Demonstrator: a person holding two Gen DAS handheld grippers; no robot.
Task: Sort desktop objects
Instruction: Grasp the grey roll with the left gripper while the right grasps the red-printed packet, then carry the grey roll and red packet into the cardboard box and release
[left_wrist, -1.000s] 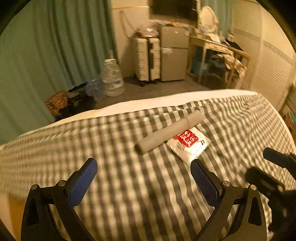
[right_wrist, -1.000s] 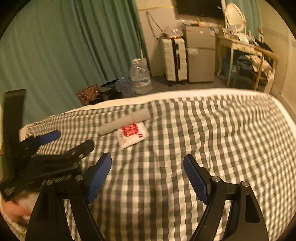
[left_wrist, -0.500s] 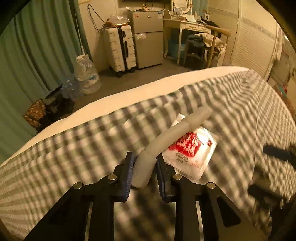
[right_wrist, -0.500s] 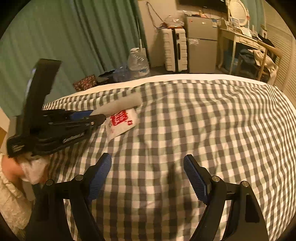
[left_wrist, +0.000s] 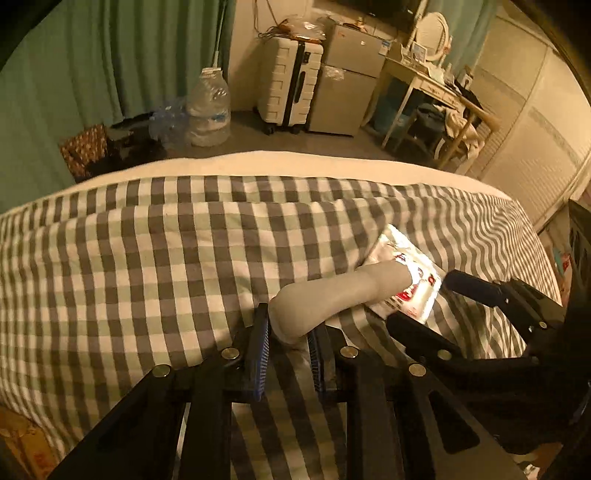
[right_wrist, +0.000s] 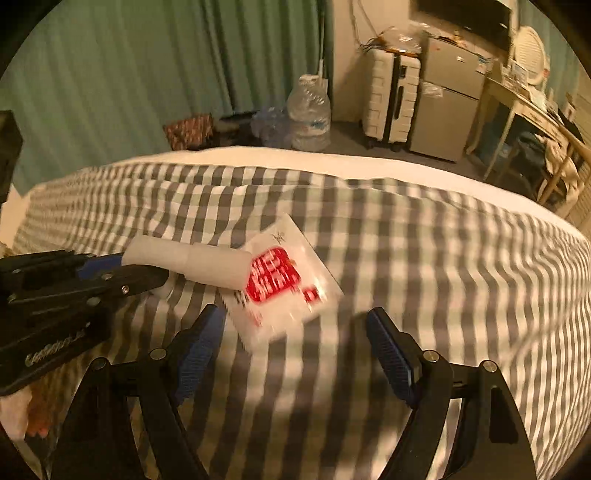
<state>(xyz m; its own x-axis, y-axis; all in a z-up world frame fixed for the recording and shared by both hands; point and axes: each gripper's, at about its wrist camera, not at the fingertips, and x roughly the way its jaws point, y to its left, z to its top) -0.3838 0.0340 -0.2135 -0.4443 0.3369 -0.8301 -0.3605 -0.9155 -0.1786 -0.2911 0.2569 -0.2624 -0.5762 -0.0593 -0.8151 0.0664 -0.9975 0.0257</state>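
The left gripper (left_wrist: 287, 334) has just been closing, and its blue pads now clamp the near end of a grey foam tube (left_wrist: 332, 295). The tube runs out from between the jaws, away and to the right. Its far end lies on top of a white sachet with red print (right_wrist: 284, 284), which rests on the checked bedcover (left_wrist: 147, 258).

The right gripper (right_wrist: 295, 343) stands with its jaws wide apart and nothing between them. The sachet lies just ahead of the jaw gap, nearer the left-hand pad (right_wrist: 195, 347) than the right-hand one.

The step in hand appears to be separating the two items: the tube with the left gripper, the sachet with the right.

Procedure for a clean result:

- Raise the tube before drawing it aside. Its far end overlaps the sachet, so a level pull is likely to drag the sachet with it.
- Hold the tube with moderate force. Foam compresses easily, and a grip at one end lets the free end droop.
- Centre the right jaws on the sachet before closing. A flat, slippery packet on soft cloth is best taken by an edge or corner.
- Keep the pads off the bedcover, or a fold of cloth may be pinched along with the sachet.
- Keep the two grippers apart; they work close together here.
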